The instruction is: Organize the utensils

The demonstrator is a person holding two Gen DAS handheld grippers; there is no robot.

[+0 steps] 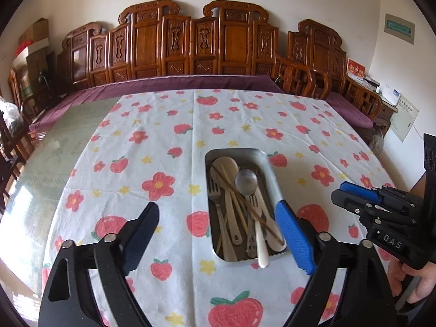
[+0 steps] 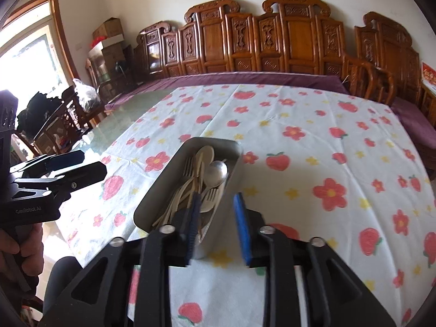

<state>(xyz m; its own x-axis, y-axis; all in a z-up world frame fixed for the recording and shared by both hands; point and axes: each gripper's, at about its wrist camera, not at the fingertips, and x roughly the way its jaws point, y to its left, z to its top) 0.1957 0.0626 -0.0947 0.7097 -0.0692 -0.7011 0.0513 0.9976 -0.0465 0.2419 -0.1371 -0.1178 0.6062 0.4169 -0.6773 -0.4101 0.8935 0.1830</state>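
Grippers converge on a metal tray (image 1: 268,174) of jumbled utensils (image 1: 239,207) on the strawberry-print tablecloth (image 1: 152,141). Right gripper (image 2: 216,227), jaws parted and empty, straddles the tray's near right wall. Left gripper (image 1: 218,241), spread wide and empty, hovers over its near end. Tray and handles run lengthwise away from both; the right appears nearer.

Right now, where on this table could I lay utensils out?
Bare tablecloth spreads left of the tray, beyond its far end, and on its right side. Crowded: the tray itself, heaped with utensils, and its near end by the right claw.
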